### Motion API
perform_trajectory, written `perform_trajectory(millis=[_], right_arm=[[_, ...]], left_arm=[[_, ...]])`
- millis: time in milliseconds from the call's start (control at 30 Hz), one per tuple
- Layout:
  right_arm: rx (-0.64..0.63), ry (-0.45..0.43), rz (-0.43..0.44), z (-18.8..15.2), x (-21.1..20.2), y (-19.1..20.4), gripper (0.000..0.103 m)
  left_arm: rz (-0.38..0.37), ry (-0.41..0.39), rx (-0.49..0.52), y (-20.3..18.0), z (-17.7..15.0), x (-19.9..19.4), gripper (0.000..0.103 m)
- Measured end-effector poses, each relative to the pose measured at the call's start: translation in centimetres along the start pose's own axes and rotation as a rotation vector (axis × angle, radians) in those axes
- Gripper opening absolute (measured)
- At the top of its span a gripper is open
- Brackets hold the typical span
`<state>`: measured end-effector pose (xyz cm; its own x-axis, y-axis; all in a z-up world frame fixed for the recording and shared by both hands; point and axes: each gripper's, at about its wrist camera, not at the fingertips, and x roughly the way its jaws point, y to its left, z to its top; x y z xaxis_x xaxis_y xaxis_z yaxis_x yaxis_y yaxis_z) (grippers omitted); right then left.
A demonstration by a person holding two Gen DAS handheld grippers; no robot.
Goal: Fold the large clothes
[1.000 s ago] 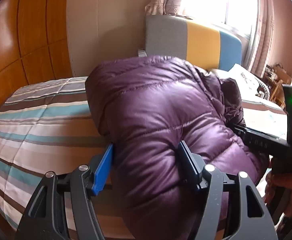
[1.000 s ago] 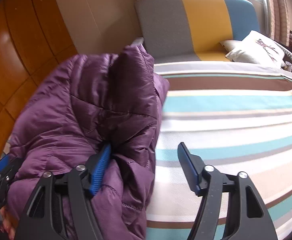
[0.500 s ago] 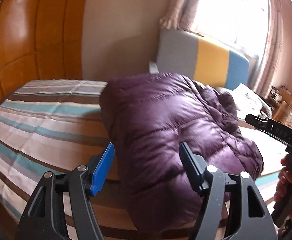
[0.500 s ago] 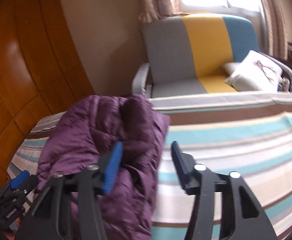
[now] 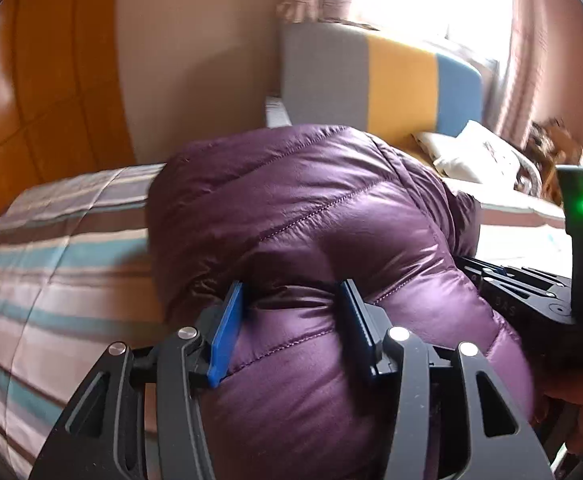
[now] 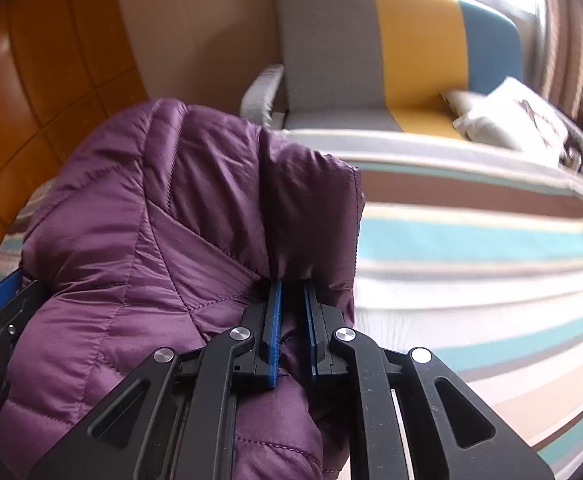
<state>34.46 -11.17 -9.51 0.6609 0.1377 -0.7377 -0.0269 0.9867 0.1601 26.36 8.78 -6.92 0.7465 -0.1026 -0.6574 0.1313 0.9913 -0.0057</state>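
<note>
Both tools are closing on the jacket (image 5: pixel 311 216): the right tool (image 6: pixel 290 292) pinches a fold, the left tool (image 5: pixel 291 300) squeezes a puffy bulge. I'd wait for both grips to firm, then move them together across the bed (image 6: pixel 471 240).

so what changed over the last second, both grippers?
The right gripper, open beside the purple down jacket a second ago, is closing on a pinched fold at its edge. The left gripper, backed off half a second ago, is pushed into the jacket again and closing, pads denting the padding between them. The jacket remains bunched on the striped bed cover; armchair unchanged.
</note>
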Motion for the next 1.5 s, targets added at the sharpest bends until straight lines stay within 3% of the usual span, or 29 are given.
perform_trajectory(millis=[133,200,367,533,733,867,1000,1033,1067,1100,1133,1167,1200,1400,1500], right_arm=[[-0.044,-0.001,-0.03,-0.3,0.3,0.8,0.01],[-0.03,-0.001,0.0,0.0,-0.4,0.4,0.01],[0.041,-0.093,0.132,-1.2,-6.2,-1.0,0.01],[0.016,-0.122,0.197,-3.6,-9.6,0.0,0.01],[-0.022,-0.005,0.132,-5.8,-6.6,0.5,0.01],[-0.032,0.0,0.115,-5.8,-5.6,0.7,0.01],[0.014,-0.043,0.156,-6.0,-8.6,0.2,0.01],[0.022,-0.053,0.161,-6.2,-9.5,-0.1,0.012],[0.027,-0.066,0.168,-6.5,-10.4,-0.2,0.016],[0.026,-0.076,0.172,-6.8,-11.0,-0.1,0.021],[0.023,-0.085,0.173,-7.0,-11.6,0.0,0.039],[0.02,-0.095,0.168,-7.5,-12.4,0.1,0.065],[0.019,-0.103,0.169,-7.8,-12.9,0.2,0.07],[-0.011,-0.116,0.173,-10.3,-15.1,0.8,0.07],[-0.021,-0.123,0.146,-11.6,-16.0,0.7,0.075]], left_arm=[[0.003,-0.004,0.005,-0.3,-0.1,1.0,0.049],[-0.004,-0.003,-0.001,0.0,0.0,0.5,0.049],[0.003,-0.033,-0.046,1.1,-1.1,-3.2,0.067],[-0.046,-0.071,-0.137,1.3,-4.0,-7.7,0.066],[-0.012,0.018,-0.028,-0.8,-5.4,-5.9,0.068],[0.023,0.036,0.039,-1.4,-5.3,-4.6,0.068],[0.002,0.041,-0.032,-0.7,-5.2,-6.4,0.071],[-0.005,0.035,-0.051,-0.5,-5.4,-7.0,0.079],[-0.001,0.029,-0.064,-0.5,-5.7,-7.5,0.094],[0.027,0.014,-0.078,-0.4,-6.0,-8.2,0.101],[0.036,0.004,-0.078,-0.5,-6.3,-8.8,0.101],[0.041,-0.009,-0.07,-0.8,-6.7,-9.5,0.101],[0.058,-0.014,-0.059,-1.0,-7.2,-10.1,0.101],[0.182,0.005,-0.012,-2.2,-9.2,-12.7,0.101],[0.203,-0.02,-0.009,-2.2,-10.1,-14.5,0.101]])
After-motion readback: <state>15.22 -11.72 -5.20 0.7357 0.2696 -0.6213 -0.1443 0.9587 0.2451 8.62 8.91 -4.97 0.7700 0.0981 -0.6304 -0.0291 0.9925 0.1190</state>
